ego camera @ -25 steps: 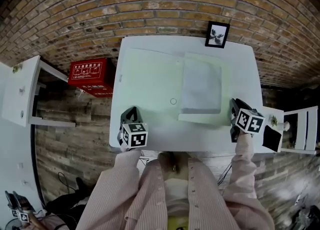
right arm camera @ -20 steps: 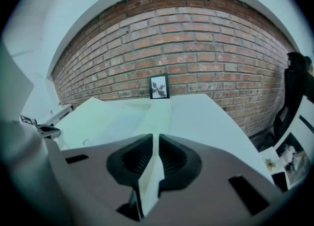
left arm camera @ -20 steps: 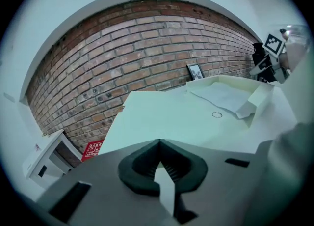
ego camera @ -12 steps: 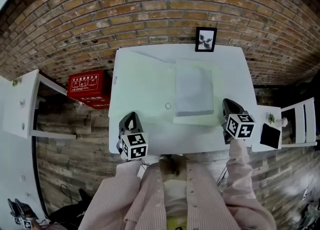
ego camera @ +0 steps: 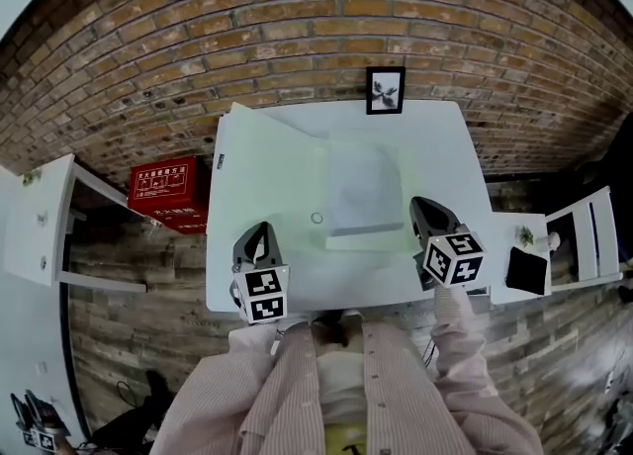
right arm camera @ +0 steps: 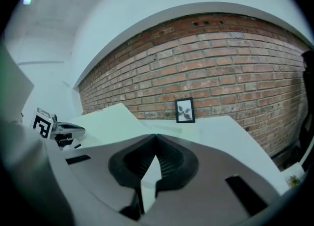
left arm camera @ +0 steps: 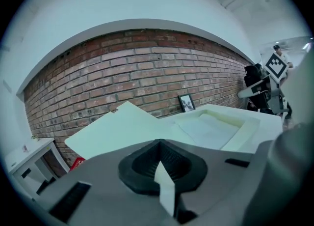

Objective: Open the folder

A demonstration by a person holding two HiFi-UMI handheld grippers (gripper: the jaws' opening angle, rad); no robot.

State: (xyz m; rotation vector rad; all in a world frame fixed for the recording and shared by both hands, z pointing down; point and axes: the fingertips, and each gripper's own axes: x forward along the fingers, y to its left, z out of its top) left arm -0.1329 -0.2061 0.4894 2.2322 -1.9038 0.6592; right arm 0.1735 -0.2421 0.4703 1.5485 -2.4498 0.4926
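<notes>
On the tabletop (ego camera: pixel 447 151) the folder (ego camera: pixel 282 171) lies open, so the task looks done. The left tool (ego camera: pixel 259 233) is closed and empty. The right tool (ego camera: pixel 427 210) has just closed on nothing, so both need only pull back.

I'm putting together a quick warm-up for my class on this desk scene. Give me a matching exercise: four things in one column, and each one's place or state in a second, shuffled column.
Things:
1. folder
2. paper
3. framed picture
4. red box

Places or states:
A. on the floor, left of the table
B. lying open on the table
C. standing at the table's back edge
D. lying in the folder's right half

Pairs: 1-B, 2-D, 3-C, 4-A
</notes>
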